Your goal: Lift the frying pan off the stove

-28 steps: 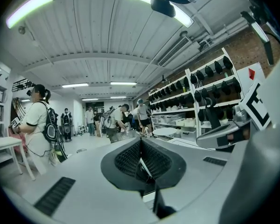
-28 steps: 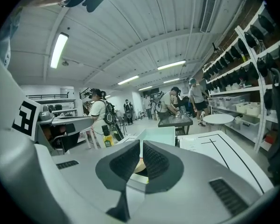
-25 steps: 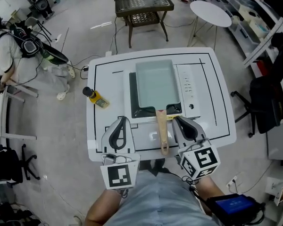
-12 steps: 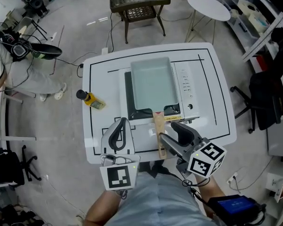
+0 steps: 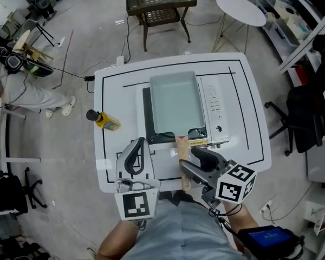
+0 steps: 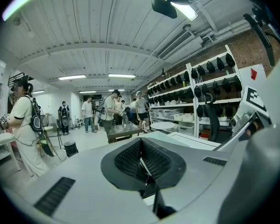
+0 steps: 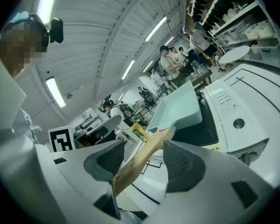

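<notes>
Right gripper [image 5: 194,160] rolled sideways and dropped; jaws just opened wide. Frying pan [image 5: 176,102] sits on the stove [image 5: 215,112], its wooden handle [image 5: 181,145] between those jaws, unclamped. Left gripper [image 5: 135,155] jaws together. Risk: gripping so far from the pan body, it may sag or twist.

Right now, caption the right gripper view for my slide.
Right gripper, jaws just opened, straddles the wooden handle of the frying pan on the stove, not yet gripping.

Right gripper [image 7: 145,164] jaws, just been opening, flank the wooden handle [image 7: 130,169]; frying pan [image 7: 179,107] at one o'clock on stove [image 7: 235,125]
</notes>
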A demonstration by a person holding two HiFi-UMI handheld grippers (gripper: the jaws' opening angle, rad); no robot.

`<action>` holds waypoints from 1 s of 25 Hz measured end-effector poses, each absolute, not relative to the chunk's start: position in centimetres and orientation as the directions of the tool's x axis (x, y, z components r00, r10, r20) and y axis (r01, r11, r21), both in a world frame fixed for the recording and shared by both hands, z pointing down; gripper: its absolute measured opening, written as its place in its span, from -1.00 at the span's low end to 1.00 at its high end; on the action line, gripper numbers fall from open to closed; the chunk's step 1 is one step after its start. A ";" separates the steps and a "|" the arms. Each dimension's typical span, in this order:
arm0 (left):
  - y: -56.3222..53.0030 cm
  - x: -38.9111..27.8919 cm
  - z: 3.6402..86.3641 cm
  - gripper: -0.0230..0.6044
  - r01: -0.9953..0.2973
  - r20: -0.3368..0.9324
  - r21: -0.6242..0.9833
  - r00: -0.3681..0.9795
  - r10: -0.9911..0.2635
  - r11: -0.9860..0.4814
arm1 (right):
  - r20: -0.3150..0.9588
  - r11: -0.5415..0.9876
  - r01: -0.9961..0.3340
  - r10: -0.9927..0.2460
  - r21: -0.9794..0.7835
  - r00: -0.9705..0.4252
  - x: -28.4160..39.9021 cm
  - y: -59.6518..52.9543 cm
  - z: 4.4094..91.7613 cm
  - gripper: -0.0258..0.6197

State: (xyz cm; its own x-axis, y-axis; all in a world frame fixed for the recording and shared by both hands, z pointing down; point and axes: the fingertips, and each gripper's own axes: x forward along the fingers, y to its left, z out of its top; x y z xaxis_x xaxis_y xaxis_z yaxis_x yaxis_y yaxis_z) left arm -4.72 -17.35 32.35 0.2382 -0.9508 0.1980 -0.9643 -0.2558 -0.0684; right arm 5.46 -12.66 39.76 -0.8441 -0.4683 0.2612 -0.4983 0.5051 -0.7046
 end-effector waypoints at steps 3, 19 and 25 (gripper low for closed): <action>-18.0 -5.0 32.5 -0.87 -0.965 0.202 -0.066 0.235 -0.951 -0.252 | 0.268 0.487 -0.489 -0.455 -0.724 -0.849 5.2 -13.1 40.3 -0.19; -20.9 -7.4 35.0 -0.87 -0.969 0.263 -0.040 0.224 -0.938 -0.243 | 0.248 0.360 -0.383 -0.369 -0.851 -0.896 3.6 -14.7 42.1 -0.19; -21.8 -7.6 35.8 -0.87 -0.967 0.275 -0.031 0.236 -0.932 -0.254 | 0.226 0.301 -0.332 -0.336 -0.894 -0.914 2.3 -15.0 42.7 -0.20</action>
